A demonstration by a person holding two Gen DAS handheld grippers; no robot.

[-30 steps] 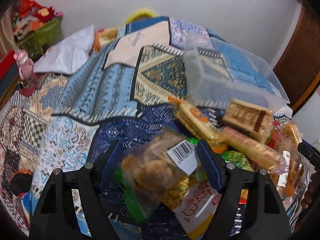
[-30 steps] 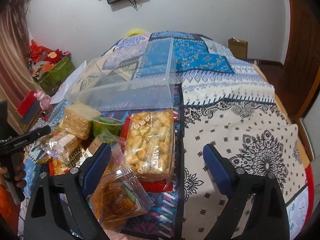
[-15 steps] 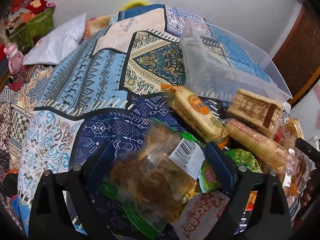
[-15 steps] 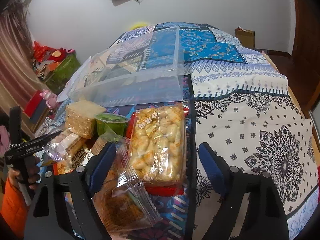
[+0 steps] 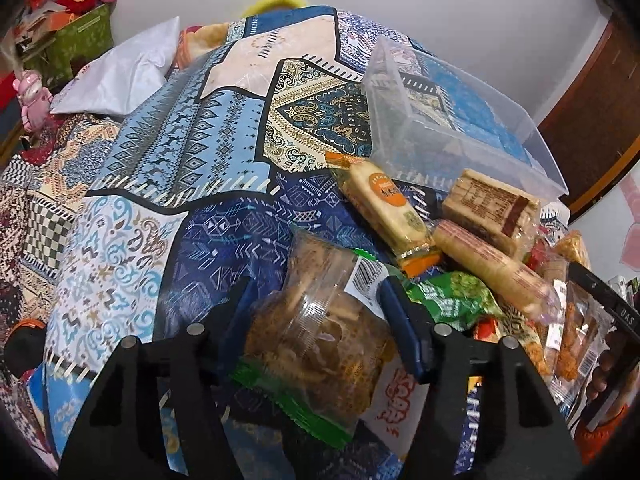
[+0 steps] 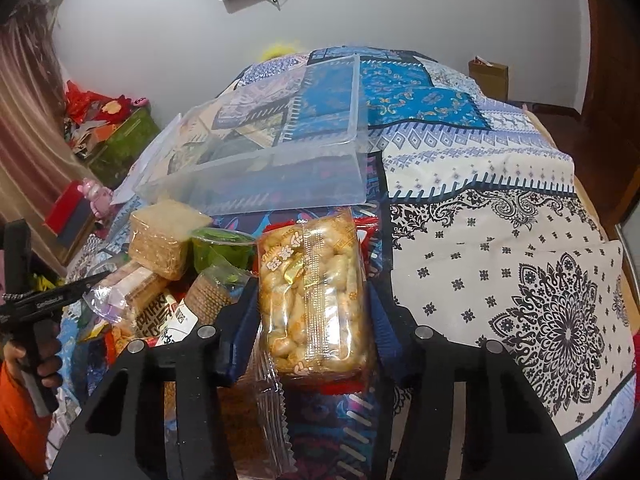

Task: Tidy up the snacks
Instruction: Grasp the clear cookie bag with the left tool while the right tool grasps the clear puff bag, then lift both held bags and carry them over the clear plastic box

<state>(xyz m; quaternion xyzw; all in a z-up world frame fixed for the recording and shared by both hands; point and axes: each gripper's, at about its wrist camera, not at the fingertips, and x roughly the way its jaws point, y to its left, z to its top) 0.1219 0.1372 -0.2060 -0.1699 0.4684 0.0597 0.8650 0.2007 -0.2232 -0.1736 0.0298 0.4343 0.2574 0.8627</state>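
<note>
A heap of snack packs lies on the patterned bedspread (image 5: pixel 132 168) in front of a clear plastic bin (image 5: pixel 452 128). My left gripper (image 5: pixel 316 320) is closing around a clear bag of brown crisps (image 5: pixel 320 352), and both blue pads touch its sides. My right gripper (image 6: pixel 312 320) is closing around a clear pack of yellow puffs (image 6: pixel 312 280), with its pads against both long edges. The bin (image 6: pixel 260 176) stands just beyond that pack. An orange-labelled cracker pack (image 5: pixel 384 208), a wafer block (image 5: pixel 492 204) and a biscuit roll (image 5: pixel 488 268) lie nearby.
A green pea bag (image 5: pixel 452 300) sits right of the left gripper. A wafer block (image 6: pixel 164 240) and a green cup (image 6: pixel 220 248) lie left of the puffs. A white pillow (image 5: pixel 120 76) and a green box (image 5: pixel 76 40) are far left. The white-patterned bedspread (image 6: pixel 500 260) spreads out to the right.
Both pairs of jaws have narrowed from wide apart until the pads meet their packs. The left gripper has dipped closer over the bag of brown crisps.
</note>
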